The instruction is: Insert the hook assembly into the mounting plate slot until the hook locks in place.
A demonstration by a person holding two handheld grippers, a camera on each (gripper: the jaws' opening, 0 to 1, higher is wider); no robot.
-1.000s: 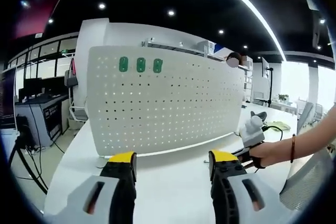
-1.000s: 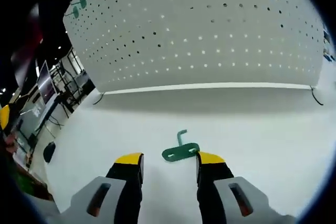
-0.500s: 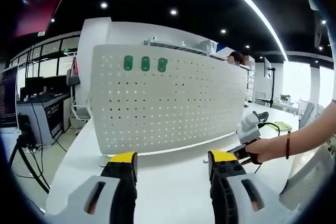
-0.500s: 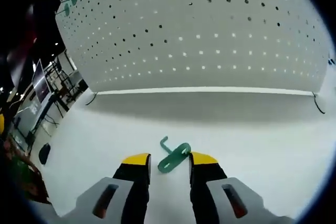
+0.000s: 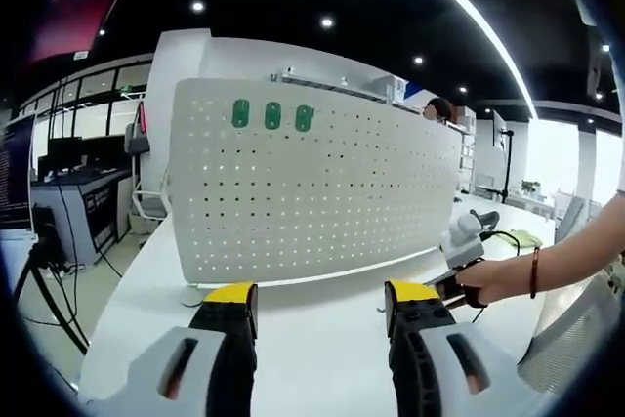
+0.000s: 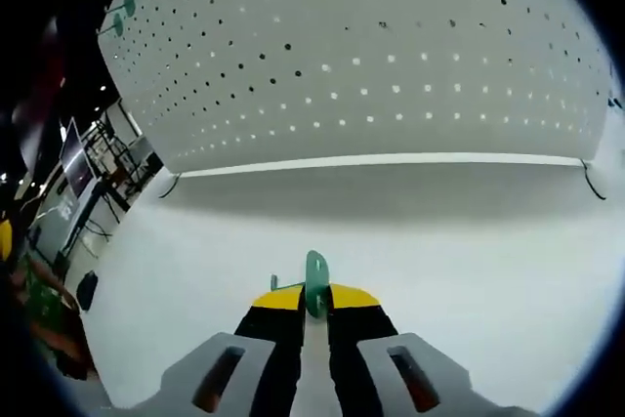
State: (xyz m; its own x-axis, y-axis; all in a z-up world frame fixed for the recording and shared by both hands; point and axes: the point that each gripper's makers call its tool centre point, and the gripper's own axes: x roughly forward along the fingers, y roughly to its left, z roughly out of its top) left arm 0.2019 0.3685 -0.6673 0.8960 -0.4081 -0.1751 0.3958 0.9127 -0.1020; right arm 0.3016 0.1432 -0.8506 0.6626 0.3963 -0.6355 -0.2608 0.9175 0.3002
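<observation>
A white pegboard [image 5: 312, 187] stands upright on the white table [image 5: 322, 339]; three green hook plates [image 5: 272, 115] hang in its upper left corner. In the right gripper view the same pegboard [image 6: 371, 56] fills the upper half, with the hooks [image 6: 129, 2] at its top left. My right gripper [image 6: 314, 298] is shut on a green hook [image 6: 315, 282], which stands edge-on between the yellow fingertips, just above the table. My left gripper [image 5: 317, 302] is open, with nothing between its jaws, facing the board. A person's hand holds the right gripper [image 5: 457, 266] at the right of the left gripper view.
A desk with monitors [image 5: 59, 168] and a tripod [image 5: 44, 280] stand left of the table. A cable [image 6: 589, 183] lies by the board's right foot. White table surface [image 6: 469, 271] stretches in front of the board.
The right gripper's jaws have closed on the green hook, which turned from lying flat to standing edge-on between them. The left gripper has hardly moved.
</observation>
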